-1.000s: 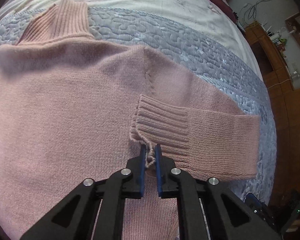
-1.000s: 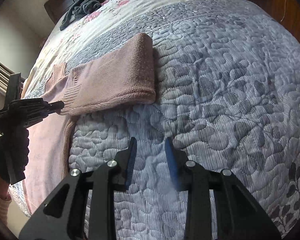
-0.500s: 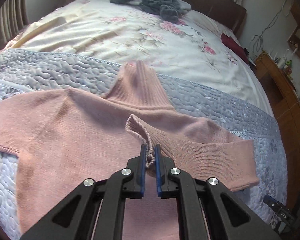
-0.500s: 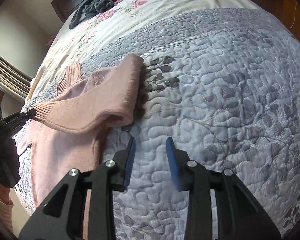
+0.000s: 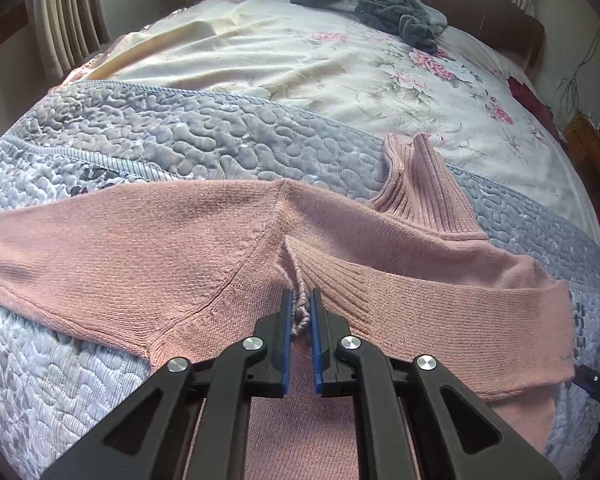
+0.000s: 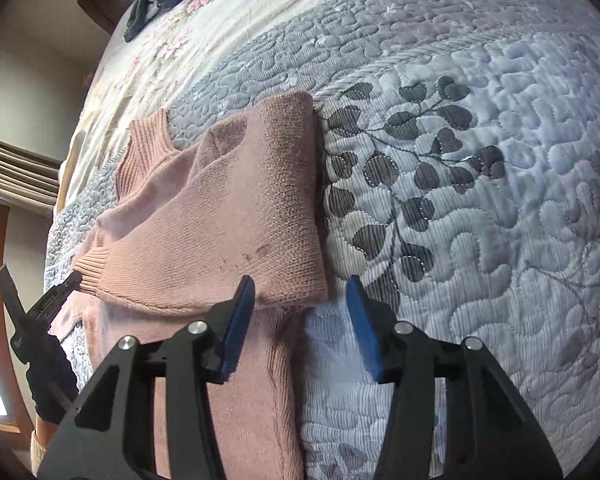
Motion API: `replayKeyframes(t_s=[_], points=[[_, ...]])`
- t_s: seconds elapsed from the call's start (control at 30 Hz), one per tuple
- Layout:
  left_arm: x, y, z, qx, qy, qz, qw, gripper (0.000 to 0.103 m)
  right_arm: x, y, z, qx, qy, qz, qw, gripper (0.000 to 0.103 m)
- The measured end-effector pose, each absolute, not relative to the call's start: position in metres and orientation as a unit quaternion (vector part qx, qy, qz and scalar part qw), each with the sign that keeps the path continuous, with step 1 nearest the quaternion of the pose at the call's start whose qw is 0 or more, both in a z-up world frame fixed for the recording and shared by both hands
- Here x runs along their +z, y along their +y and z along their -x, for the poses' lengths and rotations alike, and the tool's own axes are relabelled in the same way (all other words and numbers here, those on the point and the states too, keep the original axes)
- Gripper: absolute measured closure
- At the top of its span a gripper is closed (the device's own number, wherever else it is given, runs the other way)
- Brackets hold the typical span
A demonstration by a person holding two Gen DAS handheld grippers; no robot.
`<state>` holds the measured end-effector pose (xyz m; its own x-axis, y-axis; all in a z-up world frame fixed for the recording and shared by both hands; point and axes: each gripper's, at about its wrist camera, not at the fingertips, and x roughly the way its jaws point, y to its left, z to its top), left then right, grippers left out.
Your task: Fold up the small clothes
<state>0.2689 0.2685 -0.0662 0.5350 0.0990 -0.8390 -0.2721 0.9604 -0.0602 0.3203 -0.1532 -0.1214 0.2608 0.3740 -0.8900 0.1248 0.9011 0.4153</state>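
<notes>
Cuff [image 5: 300, 312] sits pinched between the blue pads of the left tool [image 5: 300, 320], low in frame; the right tool [image 6: 300, 312] hangs spread and empty over the folded sleeve [image 6: 228, 216]. The pink sweater [image 5: 140, 248] lies on the bed [image 5: 180, 136]. Sleeve-folding looks underway; next, lay the cuff flat across the chest and release.

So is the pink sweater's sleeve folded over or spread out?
Folded: the sleeve lies across the sweater, cuff pinched by the left gripper.
</notes>
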Motion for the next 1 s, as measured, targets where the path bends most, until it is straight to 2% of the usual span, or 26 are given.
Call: replayKeyframes(t_s=[0.1, 0.2, 0.37, 0.57, 0.67, 0.83, 1.0], points=[[-0.079, 0.268, -0.273, 0.110, 0.479, 0.086, 0.867, 0.095, -0.133, -0.148, -0.324, 0.067, 0.616, -0.188, 0.762, 0.076], [-0.091, 0.271, -0.276, 0.116, 0.490, 0.079, 0.860, 0.095, -0.141, -0.148, -0.320, 0.060, 0.619, -0.184, 0.761, 0.079], [-0.101, 0.277, -0.268, 0.119, 0.504, 0.085, 0.851, 0.093, -0.142, -0.138, -0.320, 0.061, 0.625, -0.152, 0.764, 0.076], [-0.052, 0.273, -0.250, 0.124, 0.444, 0.073, 0.884, 0.091, -0.081, -0.120, -0.317, 0.078, 0.570, -0.109, 0.811, 0.070], [-0.044, 0.249, -0.257, 0.082, 0.448, 0.064, 0.888, 0.091, -0.077, -0.102, -0.324, 0.104, 0.576, -0.116, 0.802, 0.069], [-0.075, 0.219, -0.272, 0.034, 0.497, 0.069, 0.864, 0.089, -0.111, -0.084, -0.332, 0.097, 0.614, -0.106, 0.776, 0.069], [-0.119, 0.231, -0.279, 0.045, 0.534, 0.104, 0.838, 0.091, -0.140, -0.090, -0.327, 0.092, 0.623, -0.116, 0.768, 0.070]])
